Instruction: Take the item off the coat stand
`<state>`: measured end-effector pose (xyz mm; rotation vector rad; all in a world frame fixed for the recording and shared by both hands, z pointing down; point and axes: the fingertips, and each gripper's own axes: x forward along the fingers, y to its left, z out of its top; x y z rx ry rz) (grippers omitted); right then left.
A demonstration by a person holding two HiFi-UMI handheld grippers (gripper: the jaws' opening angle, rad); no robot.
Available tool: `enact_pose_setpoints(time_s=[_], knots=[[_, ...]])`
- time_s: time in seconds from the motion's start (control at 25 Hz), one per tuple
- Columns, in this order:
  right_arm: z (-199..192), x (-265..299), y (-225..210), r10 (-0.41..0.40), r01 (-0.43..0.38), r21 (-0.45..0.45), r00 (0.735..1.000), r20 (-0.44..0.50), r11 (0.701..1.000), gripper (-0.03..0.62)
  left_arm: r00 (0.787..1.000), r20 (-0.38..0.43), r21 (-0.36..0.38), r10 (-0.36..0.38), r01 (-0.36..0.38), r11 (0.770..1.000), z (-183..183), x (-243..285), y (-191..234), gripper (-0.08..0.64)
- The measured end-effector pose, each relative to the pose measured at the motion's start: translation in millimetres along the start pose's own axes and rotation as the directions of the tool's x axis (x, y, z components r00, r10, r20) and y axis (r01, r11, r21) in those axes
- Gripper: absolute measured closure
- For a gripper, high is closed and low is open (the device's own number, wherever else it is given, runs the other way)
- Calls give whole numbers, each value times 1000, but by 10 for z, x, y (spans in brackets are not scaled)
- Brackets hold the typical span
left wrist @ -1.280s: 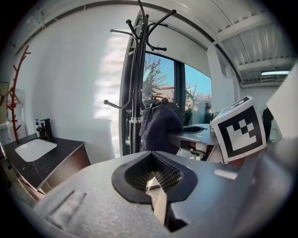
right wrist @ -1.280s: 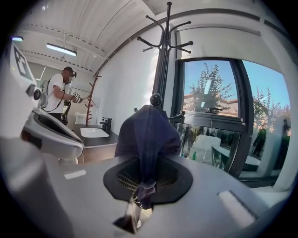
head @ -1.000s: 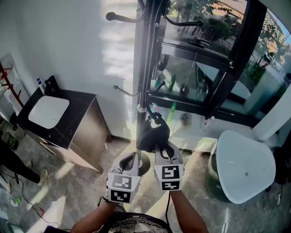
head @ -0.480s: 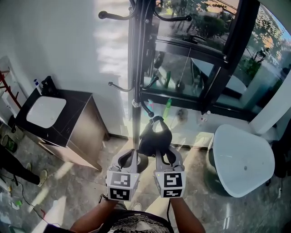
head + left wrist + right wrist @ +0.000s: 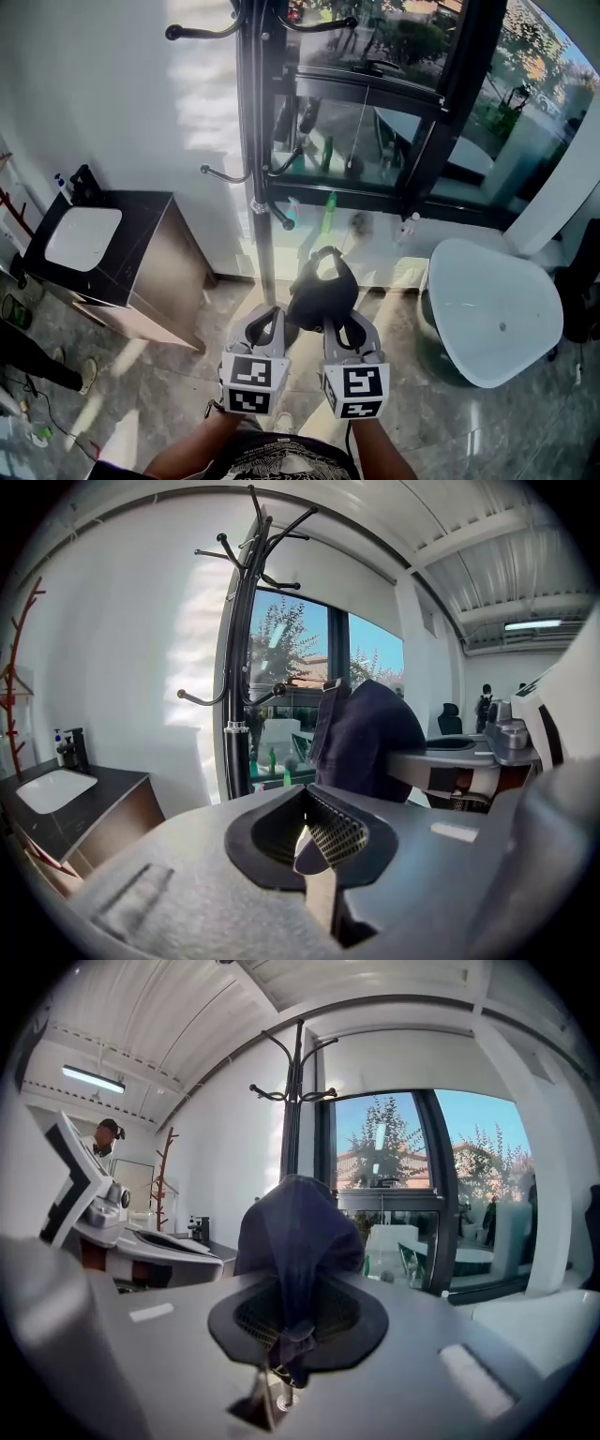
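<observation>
The black coat stand [image 5: 255,187] rises against the white wall, and every hook I can see on it is bare. A dark navy cap [image 5: 322,291] hangs free of the stand, a little to the right of the lowest hook [image 5: 279,217]. My right gripper [image 5: 338,324] is shut on the cap's lower edge; in the right gripper view the cloth [image 5: 295,1232] bunches between the pads. Beside it, my left gripper [image 5: 267,324] is shut with nothing in it. In the left gripper view the cap [image 5: 366,733] hangs to the right of the stand [image 5: 237,667].
A black cabinet with a white basin [image 5: 84,239] stands left of the stand. A white rounded table [image 5: 492,323] is at the right. Behind the stand runs a black-framed glass wall [image 5: 441,112]. A person [image 5: 103,1138] stands far off in the right gripper view.
The cap sat on the stand's lowest hook a second ago; it is now off and clear of it. Both grippers have drawn back from the stand, the right one carrying the cap.
</observation>
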<state>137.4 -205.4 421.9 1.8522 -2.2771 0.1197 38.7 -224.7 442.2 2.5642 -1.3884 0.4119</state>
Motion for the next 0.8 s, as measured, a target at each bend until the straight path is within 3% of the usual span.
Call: enact_pose_setpoints(time_s=[0.8], knots=[[-119,-214,-6,-10,10,61,1000,-8,998,558,999,-6,29,-32,32,999,-36,-92,-198,554]])
